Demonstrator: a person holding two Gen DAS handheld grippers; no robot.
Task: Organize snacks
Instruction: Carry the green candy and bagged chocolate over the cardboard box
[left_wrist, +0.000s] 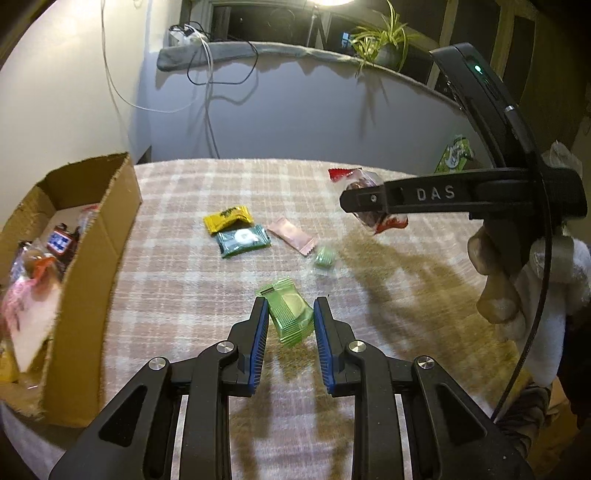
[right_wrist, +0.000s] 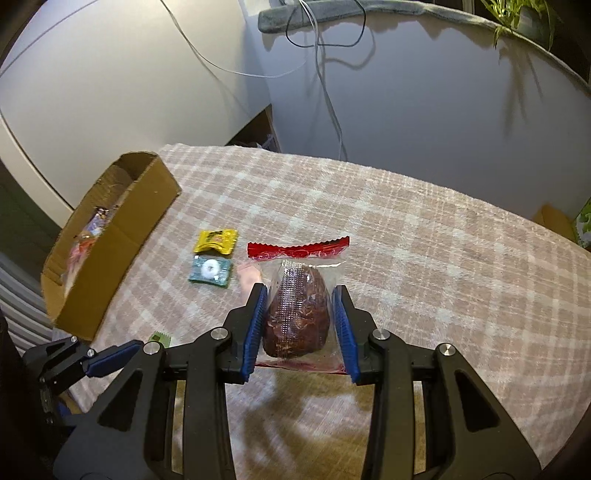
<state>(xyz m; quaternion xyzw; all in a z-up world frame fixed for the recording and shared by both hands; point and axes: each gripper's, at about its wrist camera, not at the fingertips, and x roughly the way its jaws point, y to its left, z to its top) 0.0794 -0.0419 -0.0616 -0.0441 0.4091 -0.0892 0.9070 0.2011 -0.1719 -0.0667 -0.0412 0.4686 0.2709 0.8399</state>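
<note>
My left gripper (left_wrist: 290, 310) is shut on a light green snack packet (left_wrist: 291, 317), held just above the checked tablecloth (left_wrist: 207, 295). My right gripper (right_wrist: 300, 295) is shut on a clear red-edged packet with a dark brown snack (right_wrist: 297, 314), lifted above the table; it also shows in the left wrist view (left_wrist: 373, 218). A yellow packet (left_wrist: 228, 218), a teal packet (left_wrist: 243, 240), a pink packet (left_wrist: 291, 235) and a small green candy (left_wrist: 324, 258) lie on the cloth. The cardboard box (left_wrist: 92, 266) at the left holds several snacks.
A wall rises behind the table with cables (left_wrist: 207, 74) hanging down it. A potted plant (left_wrist: 384, 40) stands on the ledge above. A green package (left_wrist: 454, 155) sits at the far right edge. The box also shows in the right wrist view (right_wrist: 122, 240).
</note>
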